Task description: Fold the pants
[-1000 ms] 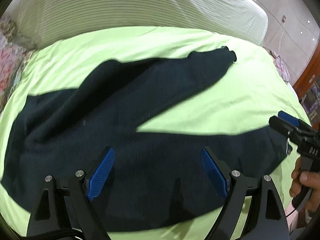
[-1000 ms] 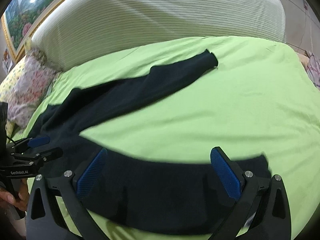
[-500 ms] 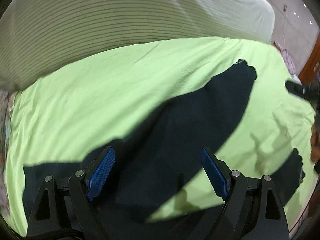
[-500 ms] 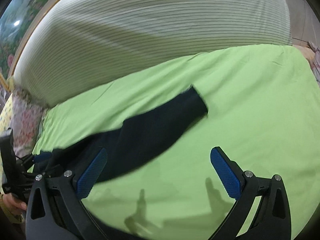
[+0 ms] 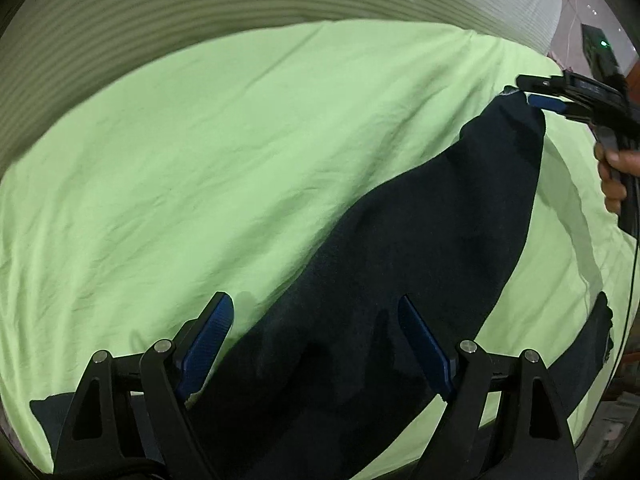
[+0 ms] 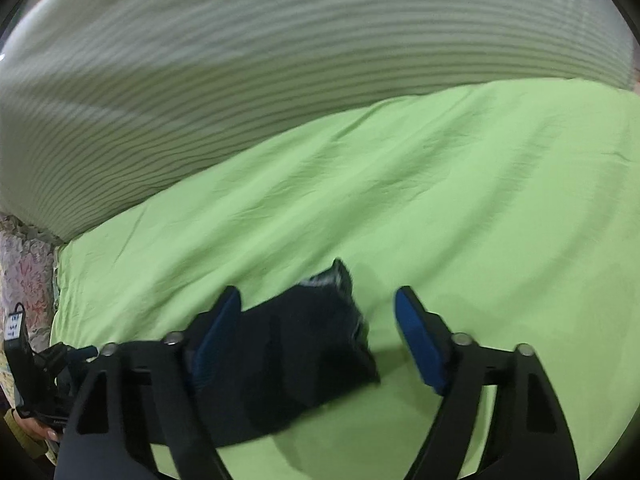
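Dark navy pants (image 5: 420, 240) lie spread on a light green bed sheet (image 5: 200, 160). One leg runs from the bottom middle up to the right, and its cuff (image 5: 516, 108) ends at my right gripper (image 5: 528, 90), which a hand (image 5: 614, 176) holds. My left gripper (image 5: 314, 302) hovers open over that leg, lower down. In the right wrist view the cuff (image 6: 320, 320) lies between the jaws of my right gripper (image 6: 316, 300). They are closing, and the right pad (image 6: 416, 340) still stands clear of the cloth. The other leg (image 5: 592, 356) shows at the right edge.
A striped white cushion (image 6: 280, 80) runs along the far side of the bed. A floral pillow (image 6: 24, 280) sits at the left. My left gripper's body (image 6: 44, 364) shows low on the left. A black box with a green light (image 5: 600, 44) stands beyond the bed's right corner.
Both grippers moved across the bed toward the striped cushion. The right one came over the far leg's cuff and its jaws narrowed. The left one went from the near leg to the far leg.
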A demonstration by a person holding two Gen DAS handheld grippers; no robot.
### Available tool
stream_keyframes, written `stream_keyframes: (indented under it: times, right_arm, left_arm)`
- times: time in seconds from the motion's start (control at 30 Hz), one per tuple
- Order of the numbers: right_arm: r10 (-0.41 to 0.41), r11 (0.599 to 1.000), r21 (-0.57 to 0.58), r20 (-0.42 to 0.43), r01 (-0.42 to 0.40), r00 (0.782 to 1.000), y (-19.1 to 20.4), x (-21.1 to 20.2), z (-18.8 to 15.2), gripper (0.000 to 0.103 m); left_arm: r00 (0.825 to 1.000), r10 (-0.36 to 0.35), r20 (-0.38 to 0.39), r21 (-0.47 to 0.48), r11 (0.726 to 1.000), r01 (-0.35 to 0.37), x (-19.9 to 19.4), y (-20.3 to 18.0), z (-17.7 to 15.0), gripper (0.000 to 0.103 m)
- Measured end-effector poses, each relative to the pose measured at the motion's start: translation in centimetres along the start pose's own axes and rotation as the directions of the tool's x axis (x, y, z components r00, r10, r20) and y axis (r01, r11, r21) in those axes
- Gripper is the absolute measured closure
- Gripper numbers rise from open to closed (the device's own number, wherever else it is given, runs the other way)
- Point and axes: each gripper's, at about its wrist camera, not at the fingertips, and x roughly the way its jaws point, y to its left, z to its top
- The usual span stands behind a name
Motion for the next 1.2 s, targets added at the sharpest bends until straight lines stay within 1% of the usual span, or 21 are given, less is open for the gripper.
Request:
stream_keyframes:
  times: [0.03, 0.07, 0.1, 0.13, 0.17, 0.2, 0.23, 0.3, 0.33, 0.37, 0.43, 0.5, 0.63, 0.73, 0.87, 1.03, 1.1, 1.2]
  right_arm:
    - [0.005, 1.0, -0.001, -0.013, -0.005, 1.0, 0.0, 0.6, 0.2, 0.04]
    - [0.014, 1.0, 0.002, -0.021, -0.014, 1.0, 0.0, 1.0, 0.2, 0.054]
    - [0.031, 0.999, 0.011, -0.037, -0.031, 0.999, -0.1, 1.6, 0.3, 0.062]
    - [0.031, 0.999, 0.019, -0.042, -0.03, 0.999, 0.0, 1.8, 0.1, 0.075]
    - [0.028, 0.999, 0.022, -0.037, -0.027, 0.999, 0.0, 1.9, 0.1, 0.084]
    - [0.035, 0.999, 0.024, -0.026, -0.035, 0.999, 0.1, 1.9, 0.1, 0.088]
    - [0.044, 0.999, 0.023, -0.015, -0.044, 0.999, 0.1, 1.7, 0.0, 0.091]
    - [0.054, 0.998, 0.016, 0.0, -0.054, 0.999, 0.5, 1.0, -0.5, 0.093]
    - [0.061, 0.998, 0.01, 0.008, -0.061, 0.998, 0.7, 0.5, -0.7, 0.094]
    - [0.071, 0.997, 0.007, 0.014, -0.071, 0.997, 0.7, 0.3, 0.0, 0.094]
    - [0.09, 0.996, 0.002, 0.032, -0.09, 0.995, 0.5, -0.9, 0.0, 0.095]
    - [0.112, 0.994, 0.004, 0.051, -0.112, 0.992, 0.3, -2.4, -0.4, 0.096]
    - [0.145, 0.989, -0.002, 0.078, -0.145, 0.986, 0.0, -5.1, -2.0, 0.097]
    - [0.156, 0.988, 0.005, 0.087, -0.157, 0.984, -0.6, -6.4, -3.2, 0.097]
    - [0.175, 0.984, 0.021, 0.107, -0.179, 0.979, -1.7, -8.5, -5.6, 0.097]
    - [0.171, 0.984, 0.026, 0.101, -0.175, 0.98, -3.2, -10.4, -8.9, 0.098]
    - [0.173, 0.983, 0.042, 0.096, -0.178, 0.98, -3.9, -11.1, -10.5, 0.098]
    - [0.164, 0.984, 0.051, 0.083, -0.168, 0.983, -4.7, -12.2, -12.6, 0.1]
  left_arm:
    - [1.0, -0.009, -0.012, -0.001, 1.0, 0.009, 0.3, 0.1, 0.1, 0.021]
    - [1.0, -0.013, -0.021, -0.003, 1.0, 0.013, 0.6, 0.2, 0.2, 0.026]
    - [0.999, -0.017, -0.033, -0.008, 1.0, 0.017, 0.9, 0.4, 0.2, 0.03]
    - [0.999, -0.022, -0.039, -0.013, 1.0, 0.021, 1.0, 0.4, 0.3, 0.032]
    - [0.999, -0.028, -0.045, -0.019, 0.999, 0.027, 1.2, 0.6, 0.4, 0.038]
    - [0.998, -0.034, -0.047, -0.021, 0.999, 0.033, 1.3, 0.6, 0.5, 0.047]
    - [0.998, -0.046, -0.047, -0.023, 0.999, 0.044, 1.3, 0.6, 0.6, 0.052]
    - [0.996, -0.078, -0.046, -0.021, 0.997, 0.077, 1.0, 0.8, 0.7, 0.071]
    - [0.995, -0.085, -0.048, -0.015, 0.996, 0.085, 0.8, 1.0, 0.7, 0.075]
    - [0.995, -0.088, -0.048, -0.005, 0.996, 0.088, 0.7, 0.9, 0.6, 0.082]
    - [0.995, -0.088, -0.047, 0.018, 0.996, 0.089, 0.3, 0.9, 0.3, 0.087]
    - [0.994, -0.103, -0.031, 0.036, 0.994, 0.105, -0.1, 0.7, -0.2, 0.094]
    - [0.99, -0.143, -0.002, 0.055, 0.988, 0.143, -1.7, 0.3, -1.2, 0.096]
    - [0.988, -0.155, 0.012, 0.077, 0.985, 0.154, -2.8, -0.4, -1.5, 0.098]
    - [0.981, -0.188, 0.044, 0.08, 0.98, 0.184, -4.2, -1.0, -2.6, 0.098]
    - [0.969, -0.241, 0.062, 0.083, 0.968, 0.235, -6.2, -2.0, -4.9, 0.099]
    - [0.966, -0.251, 0.064, 0.088, 0.966, 0.245, -6.3, -3.5, -5.8, 0.099]
    - [0.962, -0.264, 0.063, 0.08, 0.963, 0.259, -6.7, -4.1, -7.0, 0.099]
